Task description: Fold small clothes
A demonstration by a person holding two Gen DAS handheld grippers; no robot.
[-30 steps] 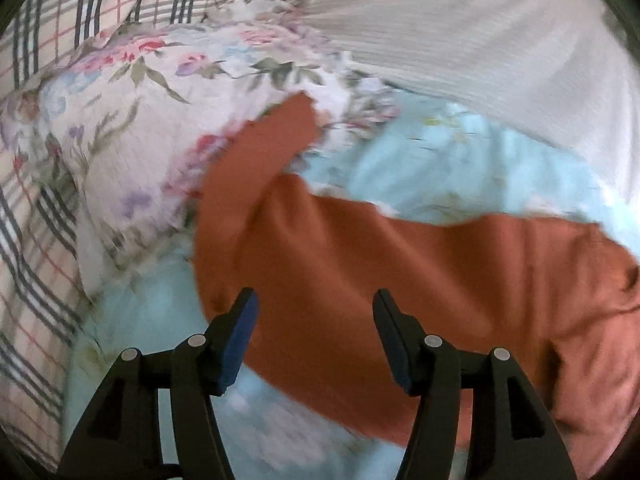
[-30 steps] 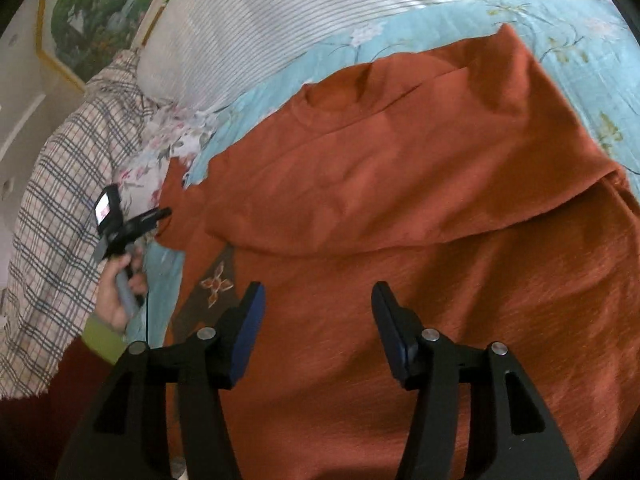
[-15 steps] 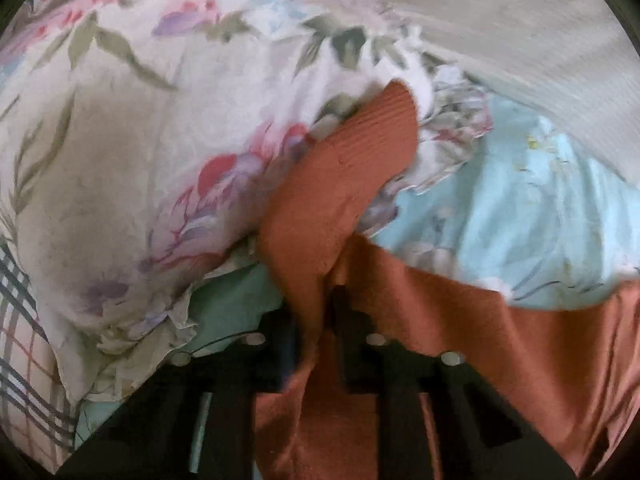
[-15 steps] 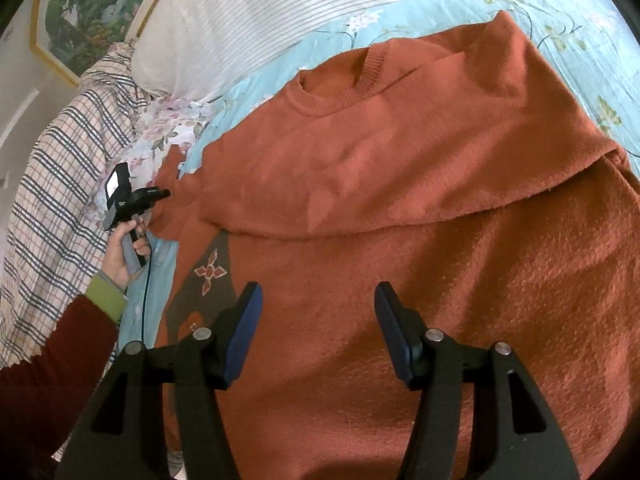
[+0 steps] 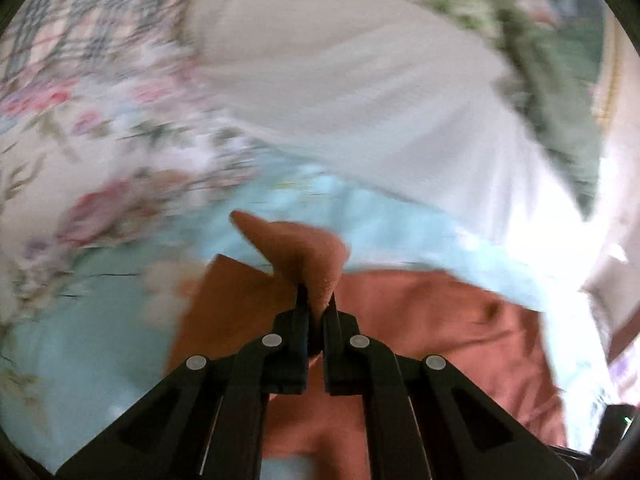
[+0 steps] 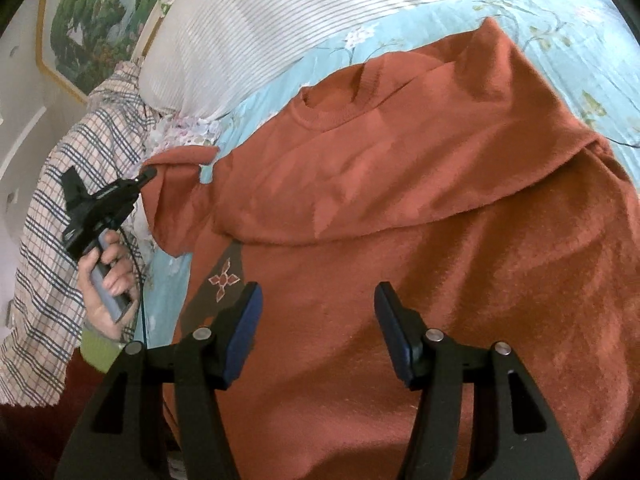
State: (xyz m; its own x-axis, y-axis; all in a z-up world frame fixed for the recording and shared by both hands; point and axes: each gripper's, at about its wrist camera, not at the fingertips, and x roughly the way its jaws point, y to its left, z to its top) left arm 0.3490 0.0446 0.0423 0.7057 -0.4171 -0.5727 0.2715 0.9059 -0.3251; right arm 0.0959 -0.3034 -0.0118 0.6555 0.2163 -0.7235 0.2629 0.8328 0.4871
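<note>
right gripper (image 6: 316,332): jaws spread wide, nothing between them, hovering over the lower body of the sweater.
sweater (image 6: 400,208): rust-orange knit, lying on the bed; the far sleeve is folded across the chest, collar towards the pillow. A small cross-shaped motif (image 6: 224,280) shows on a dark patch by the right gripper's left finger.
left gripper (image 5: 316,312): jaws pressed together, pinching the sleeve end of the sweater (image 5: 304,256); a flap of the knit stands up just past the fingertips. The left wrist view is motion-blurred.
left gripper, from the right wrist view (image 6: 144,174): tip on the sleeve cuff, which is lifted off the bed at the sweater's left edge.
left hand (image 6: 106,276): wrapped around the grey handle, green cuff at the wrist.
bed sheet (image 6: 580,40): light blue with a floral print, under the sweater.
floral pillow (image 5: 100,152): beside the sleeve, blurred.
plaid cloth (image 6: 52,260): behind the left hand.
white ribbed pillow (image 6: 280,20): beyond the collar.
framed picture (image 6: 92,24): on the wall, farthest back.
</note>
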